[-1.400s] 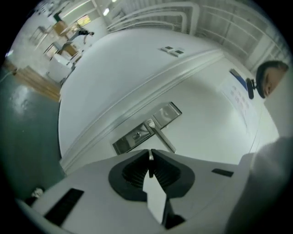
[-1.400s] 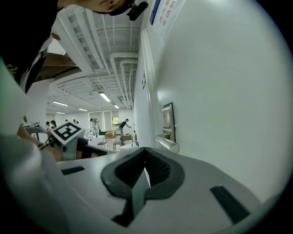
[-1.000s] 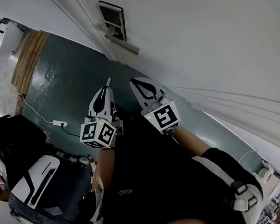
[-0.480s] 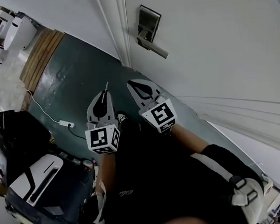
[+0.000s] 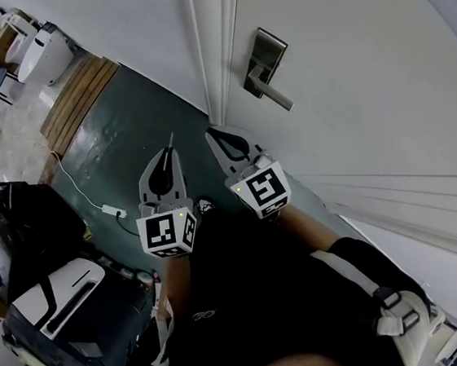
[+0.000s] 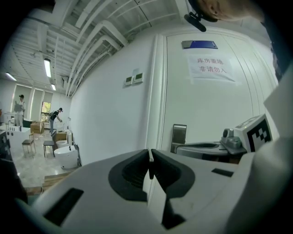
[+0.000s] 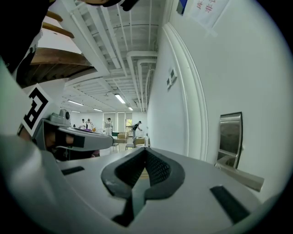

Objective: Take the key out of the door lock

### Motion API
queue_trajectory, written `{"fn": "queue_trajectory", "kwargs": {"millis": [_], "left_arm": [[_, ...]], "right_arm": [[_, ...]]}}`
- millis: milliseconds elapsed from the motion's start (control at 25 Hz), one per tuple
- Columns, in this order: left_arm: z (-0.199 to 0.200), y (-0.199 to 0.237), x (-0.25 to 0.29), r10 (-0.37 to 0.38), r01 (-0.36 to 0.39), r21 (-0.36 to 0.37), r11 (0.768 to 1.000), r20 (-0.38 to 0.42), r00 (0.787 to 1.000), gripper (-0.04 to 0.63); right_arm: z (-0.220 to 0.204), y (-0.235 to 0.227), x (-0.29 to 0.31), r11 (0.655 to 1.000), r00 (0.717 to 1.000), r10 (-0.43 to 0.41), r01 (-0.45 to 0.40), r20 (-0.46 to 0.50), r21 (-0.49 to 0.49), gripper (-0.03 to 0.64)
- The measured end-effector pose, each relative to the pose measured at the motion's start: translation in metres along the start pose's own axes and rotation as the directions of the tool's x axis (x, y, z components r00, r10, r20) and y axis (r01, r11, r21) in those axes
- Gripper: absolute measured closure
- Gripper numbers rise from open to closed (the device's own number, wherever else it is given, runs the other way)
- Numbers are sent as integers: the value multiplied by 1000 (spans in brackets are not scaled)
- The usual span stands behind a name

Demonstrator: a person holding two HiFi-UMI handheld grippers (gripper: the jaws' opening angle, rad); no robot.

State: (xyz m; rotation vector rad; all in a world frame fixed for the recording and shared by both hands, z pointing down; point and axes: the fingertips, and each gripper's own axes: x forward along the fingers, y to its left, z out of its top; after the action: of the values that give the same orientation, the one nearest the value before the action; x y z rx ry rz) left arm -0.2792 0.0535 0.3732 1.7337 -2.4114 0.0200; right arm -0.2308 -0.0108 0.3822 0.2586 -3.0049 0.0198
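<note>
The person stands close to the door with both forearms held low in front of the body, elbows bent, the two tools side by side and pointing towards the foot of the white door frame (image 5: 215, 48). The left gripper (image 5: 165, 156) is clenched on a thin silvery key (image 6: 149, 167), which is seen edge-on between its dark pads, with its tip sticking out past the jaw ends. The right gripper (image 5: 215, 134), just beside it and nearer the door, has its jaws pressed together with nothing between them. The key is out of the brushed-steel lock plate (image 5: 269, 49) and well apart from it. The plate and its steel lever handle (image 5: 273, 95) sit higher up on the white door (image 5: 348, 82), beyond the right gripper, and the air between tools and lock is open. A paper notice with red characters (image 6: 211, 68) hangs on the door under a small blue plaque (image 6: 199, 44). To the left of the frame, two pale switch plates (image 6: 133, 78) are on the plain white wall. On the dark green floor (image 5: 123, 124) lies a white power strip (image 5: 113, 210) with its cable. Further off there is a slatted wooden platform (image 5: 79, 92) and white toilet units (image 5: 43, 50). A black case holding a white device (image 5: 56, 292) stands at the person's left side. People (image 6: 57, 116) are busy far down the hall.
</note>
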Motion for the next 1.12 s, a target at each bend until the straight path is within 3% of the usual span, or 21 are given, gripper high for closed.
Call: {"fn": "queue_trajectory", "kwargs": {"millis": [280, 480, 680, 1120], "left_arm": [[64, 1, -3, 10, -20, 78, 997, 127, 992, 560], [83, -4, -3, 3, -22, 103, 994, 174, 985, 560], [90, -7, -3, -2, -23, 130, 991, 189, 982, 560], [81, -14, -7, -13, -6, 107, 994, 175, 984, 560]], "right_arm": [[67, -6, 5, 995, 992, -10, 22, 122, -98, 609], [87, -11, 2, 988, 987, -25, 48, 160, -146, 609], [89, -13, 0, 988, 987, -31, 54, 160, -143, 609], [85, -12, -7, 989, 989, -34, 55, 146, -140, 609]]}}
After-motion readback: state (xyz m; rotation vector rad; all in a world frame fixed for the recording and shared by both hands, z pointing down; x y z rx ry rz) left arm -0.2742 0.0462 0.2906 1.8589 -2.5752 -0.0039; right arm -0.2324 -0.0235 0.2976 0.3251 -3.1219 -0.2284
